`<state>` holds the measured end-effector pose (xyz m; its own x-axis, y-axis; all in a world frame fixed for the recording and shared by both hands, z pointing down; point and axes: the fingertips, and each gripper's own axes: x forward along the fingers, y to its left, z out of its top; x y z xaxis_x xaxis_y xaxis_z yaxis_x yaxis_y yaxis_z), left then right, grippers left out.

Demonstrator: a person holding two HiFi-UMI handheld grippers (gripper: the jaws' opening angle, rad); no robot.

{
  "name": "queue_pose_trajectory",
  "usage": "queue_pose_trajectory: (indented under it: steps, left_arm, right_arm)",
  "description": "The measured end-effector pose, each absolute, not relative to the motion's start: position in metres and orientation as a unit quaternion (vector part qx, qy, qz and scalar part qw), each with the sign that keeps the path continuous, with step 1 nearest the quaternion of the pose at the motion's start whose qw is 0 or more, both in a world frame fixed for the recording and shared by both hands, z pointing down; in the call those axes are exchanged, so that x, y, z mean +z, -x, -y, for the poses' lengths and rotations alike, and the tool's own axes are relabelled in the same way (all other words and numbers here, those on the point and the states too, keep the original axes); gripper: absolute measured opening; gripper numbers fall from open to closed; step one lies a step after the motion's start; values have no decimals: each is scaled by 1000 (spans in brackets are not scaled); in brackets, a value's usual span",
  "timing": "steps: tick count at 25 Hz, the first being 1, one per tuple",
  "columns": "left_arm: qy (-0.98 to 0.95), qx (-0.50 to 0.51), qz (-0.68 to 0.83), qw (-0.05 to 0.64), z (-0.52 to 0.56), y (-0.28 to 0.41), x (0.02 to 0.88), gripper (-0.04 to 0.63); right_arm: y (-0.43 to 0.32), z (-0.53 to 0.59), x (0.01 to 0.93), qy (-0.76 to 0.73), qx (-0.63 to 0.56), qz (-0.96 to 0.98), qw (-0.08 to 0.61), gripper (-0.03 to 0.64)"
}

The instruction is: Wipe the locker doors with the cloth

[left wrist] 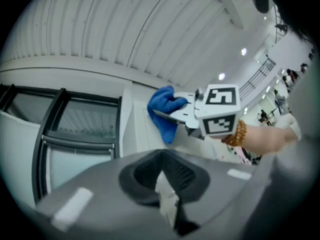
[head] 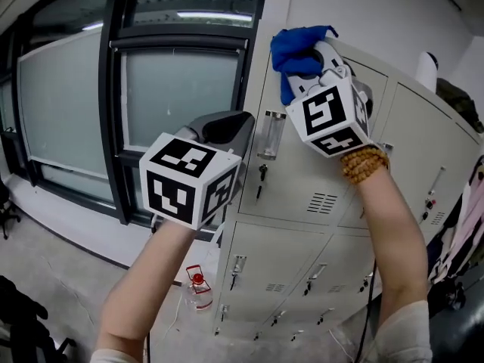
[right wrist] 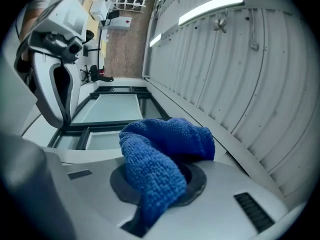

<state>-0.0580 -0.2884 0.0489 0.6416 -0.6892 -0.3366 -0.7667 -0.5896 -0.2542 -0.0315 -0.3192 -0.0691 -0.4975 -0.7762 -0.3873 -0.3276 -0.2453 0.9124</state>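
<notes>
Top locker door (head: 306, 169), wipe under way.
Your right tool (head: 300, 65) gripped the cloth (head: 291, 44); left tool (head: 229, 129) closed, empty. Flat, overlapping strokes suited you.

Grey floor (head: 68, 274) carries locker bank (head: 302, 278). Small red obj (head: 198, 281) on floor just beside lockers' base. Dark items (head: 23, 316) at left edge, ID unclear.

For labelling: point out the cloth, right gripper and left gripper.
cloth (right wrist: 160, 154), right gripper view, middle fold.
right gripper (head: 301, 69), head view, between fingertips.
left gripper (head: 231, 127), head view, between fingertips.
</notes>
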Motion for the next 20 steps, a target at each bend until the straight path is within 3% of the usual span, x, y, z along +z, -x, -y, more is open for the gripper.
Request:
queue_pose_trajectory:
  steps: [7, 20]
  left_arm:
    - [883, 97, -422, 185, 299, 69, 60, 5]
    - [894, 75, -409, 167, 308, 26, 111, 5]
  right_arm:
    - [56, 343, -51, -443, -658, 567, 222, 37]
    - [-25, 331, 90, -451, -621, 596, 237, 37]
